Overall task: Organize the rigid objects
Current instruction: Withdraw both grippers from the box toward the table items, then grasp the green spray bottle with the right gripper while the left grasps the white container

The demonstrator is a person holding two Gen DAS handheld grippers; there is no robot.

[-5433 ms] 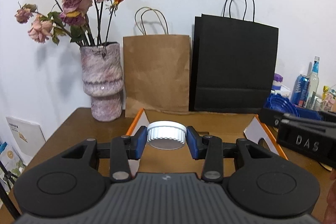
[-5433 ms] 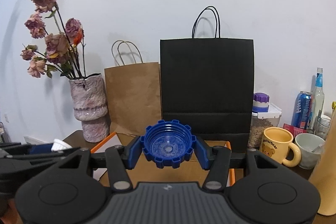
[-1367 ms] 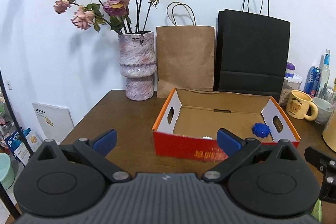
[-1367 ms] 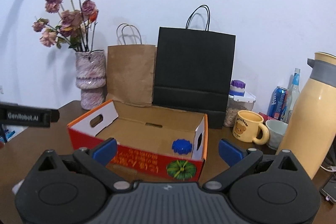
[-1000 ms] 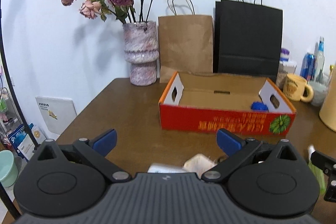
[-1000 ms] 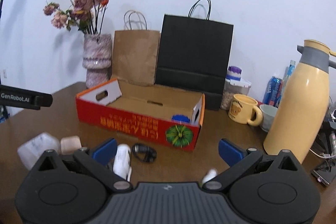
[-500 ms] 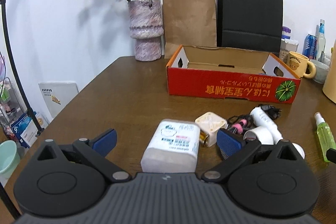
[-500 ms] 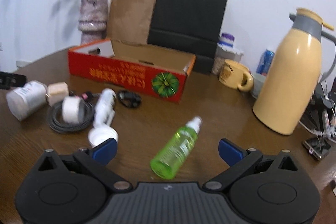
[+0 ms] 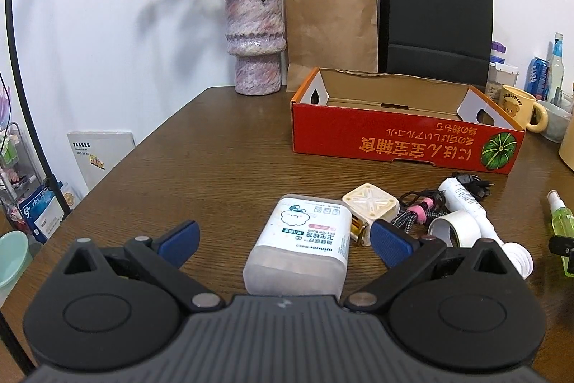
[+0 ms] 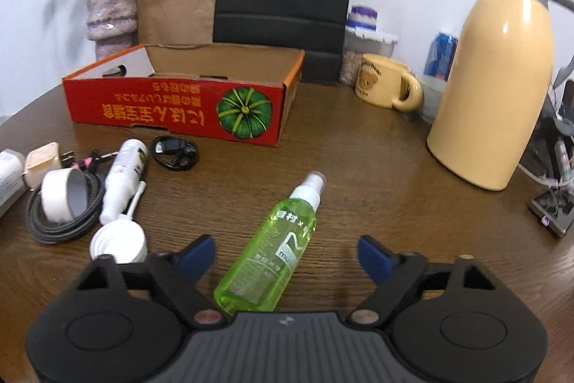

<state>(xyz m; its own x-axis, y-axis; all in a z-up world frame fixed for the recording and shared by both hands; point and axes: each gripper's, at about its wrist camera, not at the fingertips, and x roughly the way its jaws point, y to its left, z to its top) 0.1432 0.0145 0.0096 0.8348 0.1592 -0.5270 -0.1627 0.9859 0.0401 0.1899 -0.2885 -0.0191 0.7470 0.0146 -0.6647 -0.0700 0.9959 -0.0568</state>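
Note:
My left gripper point(image 9: 283, 241) is open just above the brown table, its blue pads either side of a white cotton-bud box point(image 9: 305, 239) lying flat, not touching it. My right gripper point(image 10: 287, 256) is also low over the table; its jaws are closing around a green spray bottle point(image 10: 276, 239) that lies with its nozzle pointing away, and the pads stand clear of it. Behind both sits the red cardboard box point(image 9: 394, 139), open-topped. A cream plug adapter point(image 9: 369, 207), a tape roll point(image 10: 61, 196), a white tube point(image 10: 123, 178) and a white ribbed cap point(image 10: 118, 243) lie between them.
A grey braided cable point(image 10: 61, 228) and a black cord point(image 10: 174, 153) lie among the loose items. A yellow thermos jug point(image 10: 502, 78), a bear mug point(image 10: 384, 85) and a phone point(image 10: 552, 203) stand to the right. A vase point(image 9: 254, 42) and paper bags line the wall.
Both grippers dropped from box height to the table. The cotton-bud box came between the left jaws. The right gripper tilted down over the green bottle and its jaws narrowed.

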